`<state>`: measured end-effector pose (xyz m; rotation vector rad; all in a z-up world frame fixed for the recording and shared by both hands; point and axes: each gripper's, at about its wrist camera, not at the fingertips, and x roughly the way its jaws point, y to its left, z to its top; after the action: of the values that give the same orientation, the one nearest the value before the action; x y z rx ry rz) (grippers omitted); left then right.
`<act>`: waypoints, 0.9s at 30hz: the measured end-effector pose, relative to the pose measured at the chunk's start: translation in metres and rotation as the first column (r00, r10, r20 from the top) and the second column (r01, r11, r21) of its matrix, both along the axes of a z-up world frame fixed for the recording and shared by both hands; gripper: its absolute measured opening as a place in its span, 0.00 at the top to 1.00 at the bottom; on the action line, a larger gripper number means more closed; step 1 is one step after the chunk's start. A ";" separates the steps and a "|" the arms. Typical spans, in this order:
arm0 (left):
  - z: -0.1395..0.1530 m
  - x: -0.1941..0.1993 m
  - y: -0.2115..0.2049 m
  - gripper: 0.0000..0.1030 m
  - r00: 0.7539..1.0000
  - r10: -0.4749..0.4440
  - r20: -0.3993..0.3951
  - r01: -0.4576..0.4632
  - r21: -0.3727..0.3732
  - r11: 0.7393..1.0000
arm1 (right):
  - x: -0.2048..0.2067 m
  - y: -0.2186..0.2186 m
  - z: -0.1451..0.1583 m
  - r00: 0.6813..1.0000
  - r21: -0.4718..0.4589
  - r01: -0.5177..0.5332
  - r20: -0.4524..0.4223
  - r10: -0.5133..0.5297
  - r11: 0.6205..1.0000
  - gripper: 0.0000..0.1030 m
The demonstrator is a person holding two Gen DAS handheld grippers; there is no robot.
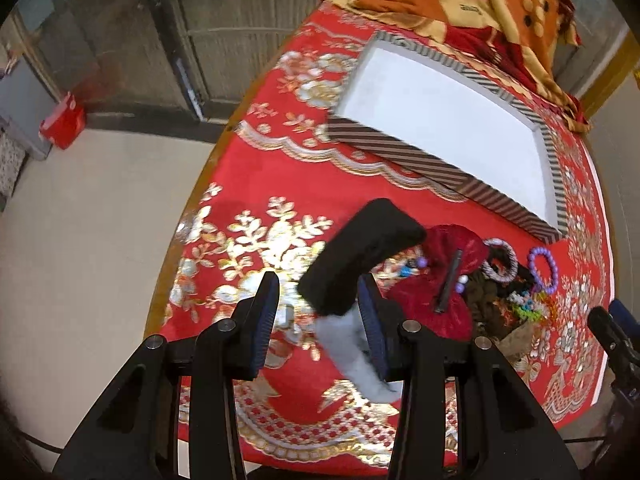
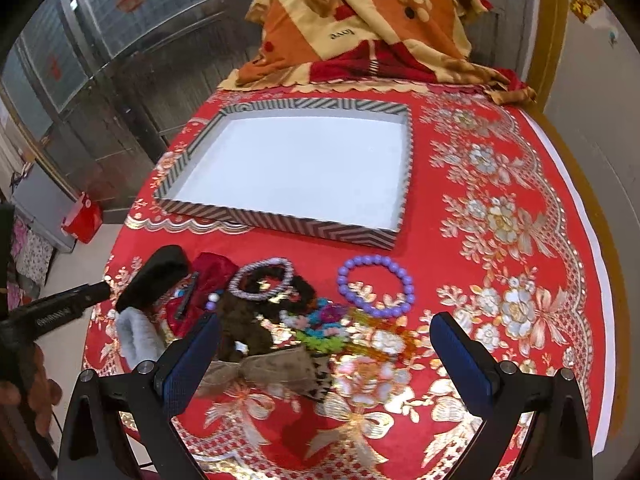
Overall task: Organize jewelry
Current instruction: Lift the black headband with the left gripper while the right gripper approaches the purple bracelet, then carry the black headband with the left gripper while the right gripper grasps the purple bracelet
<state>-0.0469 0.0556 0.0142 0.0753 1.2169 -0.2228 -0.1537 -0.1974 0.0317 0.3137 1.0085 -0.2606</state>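
Both gripper (image 1: 318, 308) (image 2: 326, 344) heads tilted steeply down over jewelry (image 2: 320, 320).

Blanket (image 2: 360, 28) top beyond the edge

Both views are aimed steeply down over the fingers (image 1: 264, 320) at the red counter (image 2: 500, 152); the striped tray (image 1: 400, 152) is shared by both.

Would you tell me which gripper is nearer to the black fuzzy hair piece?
Left. The left gripper has the black fuzzy hair piece between its open fingers; the right gripper hovers over the beaded items, off to one side.
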 end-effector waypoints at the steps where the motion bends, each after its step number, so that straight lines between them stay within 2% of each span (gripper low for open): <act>1: 0.000 0.002 0.004 0.61 1.000 0.012 -0.002 -0.012 -0.005 1.000 | 0.000 -0.002 0.000 1.000 0.000 0.003 -0.001 -0.003 1.000 0.00; 4: 0.000 0.006 0.012 0.61 1.000 0.027 -0.001 -0.027 -0.014 1.000 | -0.002 -0.008 -0.001 1.000 -0.001 0.010 -0.003 -0.010 1.000 0.00; 6: -0.001 0.010 0.013 0.56 1.000 0.019 -0.013 -0.019 -0.035 0.999 | -0.001 -0.011 -0.003 1.000 0.003 0.007 -0.005 -0.007 1.000 0.00; 7: -0.001 0.011 0.012 0.51 1.000 0.011 -0.018 -0.012 -0.047 0.999 | -0.001 -0.013 -0.004 1.000 0.001 0.006 -0.009 -0.006 1.000 0.00; 9: -0.002 0.012 0.009 0.50 1.000 -0.011 -0.022 0.010 -0.053 0.999 | 0.000 -0.016 -0.008 1.000 0.008 0.004 -0.012 -0.004 1.000 0.00; 12: -0.008 0.014 -0.001 0.45 0.998 -0.064 -0.028 0.064 -0.033 0.997 | 0.000 -0.023 -0.013 1.000 -0.003 0.003 -0.015 -0.003 1.000 0.01; 15: -0.018 0.017 -0.008 0.45 0.994 -0.099 -0.051 0.098 -0.025 0.995 | 0.005 -0.036 -0.021 0.999 -0.016 0.010 -0.030 -0.011 1.000 0.08; 17: -0.022 0.020 -0.013 0.45 0.991 -0.119 -0.058 0.119 -0.018 0.993 | 0.009 -0.044 -0.028 0.999 -0.015 0.015 -0.043 -0.015 1.000 0.18; 21: -0.032 0.028 -0.024 0.45 0.984 -0.165 -0.070 0.166 0.008 0.986 | 0.022 -0.059 -0.049 0.996 -0.032 0.012 -0.089 -0.015 0.999 0.30; 23: -0.037 0.032 -0.031 0.45 0.978 -0.195 -0.072 0.197 0.027 0.980 | 0.028 -0.064 -0.060 0.994 -0.024 -0.001 -0.112 -0.002 1.000 0.42; 27: -0.048 0.040 -0.043 0.44 0.968 -0.232 -0.098 0.238 0.063 0.969 | 0.038 -0.070 -0.076 0.989 -0.042 -0.020 -0.144 0.014 0.999 0.45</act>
<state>-0.0065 0.0123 -0.0339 0.2776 1.3058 -0.3917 -0.1157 -0.2672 -0.0446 0.2495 1.1458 -0.2919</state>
